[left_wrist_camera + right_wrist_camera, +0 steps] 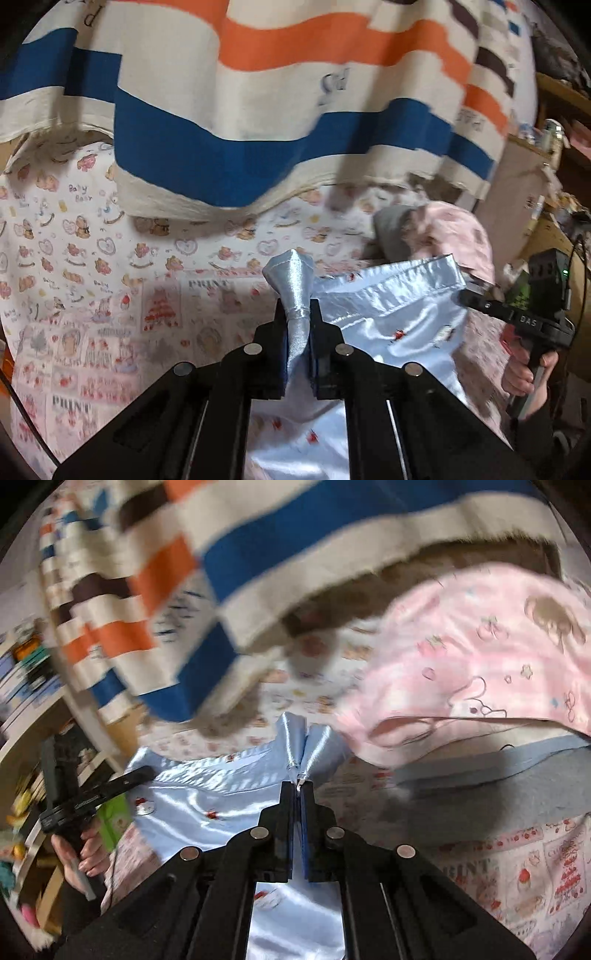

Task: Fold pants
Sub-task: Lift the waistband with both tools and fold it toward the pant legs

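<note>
The pants (399, 317) are light blue satin with small red and white prints. They hang between my two grippers above the bed. My left gripper (298, 314) is shut on a bunched corner of the waistband, which sticks up past the fingertips. My right gripper (297, 786) is shut on another bunched corner of the pants (207, 794). Each view shows the other gripper at its edge, held by a hand: the right gripper (532, 314) and the left gripper (85, 801).
A bed sheet with cartoon prints (92, 295) lies below. A striped white, blue and orange blanket (258, 110) is heaped behind. A pink printed cloth (480, 657) lies on the right. Shelves with clutter (26, 686) stand beside the bed.
</note>
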A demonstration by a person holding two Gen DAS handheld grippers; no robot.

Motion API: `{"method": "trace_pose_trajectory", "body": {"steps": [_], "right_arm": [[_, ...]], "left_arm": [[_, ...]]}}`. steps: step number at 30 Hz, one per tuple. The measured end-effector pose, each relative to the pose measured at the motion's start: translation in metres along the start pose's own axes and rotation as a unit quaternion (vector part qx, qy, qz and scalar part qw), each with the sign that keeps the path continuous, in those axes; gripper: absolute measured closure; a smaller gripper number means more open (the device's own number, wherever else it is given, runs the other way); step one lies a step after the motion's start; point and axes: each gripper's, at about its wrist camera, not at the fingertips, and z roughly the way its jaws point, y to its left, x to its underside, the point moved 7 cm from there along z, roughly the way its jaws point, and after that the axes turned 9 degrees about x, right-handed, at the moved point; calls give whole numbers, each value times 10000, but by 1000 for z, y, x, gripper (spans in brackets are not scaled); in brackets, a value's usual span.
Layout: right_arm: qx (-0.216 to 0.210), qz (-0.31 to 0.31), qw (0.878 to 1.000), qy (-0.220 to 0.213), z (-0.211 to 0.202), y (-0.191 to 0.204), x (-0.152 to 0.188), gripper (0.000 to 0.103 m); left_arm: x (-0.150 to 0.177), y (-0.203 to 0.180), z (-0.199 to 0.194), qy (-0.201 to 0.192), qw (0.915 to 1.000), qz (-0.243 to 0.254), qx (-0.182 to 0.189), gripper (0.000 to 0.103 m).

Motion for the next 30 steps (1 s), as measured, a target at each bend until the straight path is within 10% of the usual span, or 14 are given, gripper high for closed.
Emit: {"method": "trace_pose_trajectory", "body": {"steps": [18,20,22,30], "right_arm": [[-283,-203,9984,445,-26,7,63,100],[68,-117,9993,350,-25,-2,61,89],[261,133,9992,260,-23,-14,56,37],[370,589,9952,687,8,-26,38,37]], "left_arm": [[80,-15,-31,204,9997,92,81,94],[82,-17,-34,146,9997,164,48,94],[83,-18,-34,125,9995,274,-112,94],[86,-16,-31,216,9995,195,-81,94]]}}
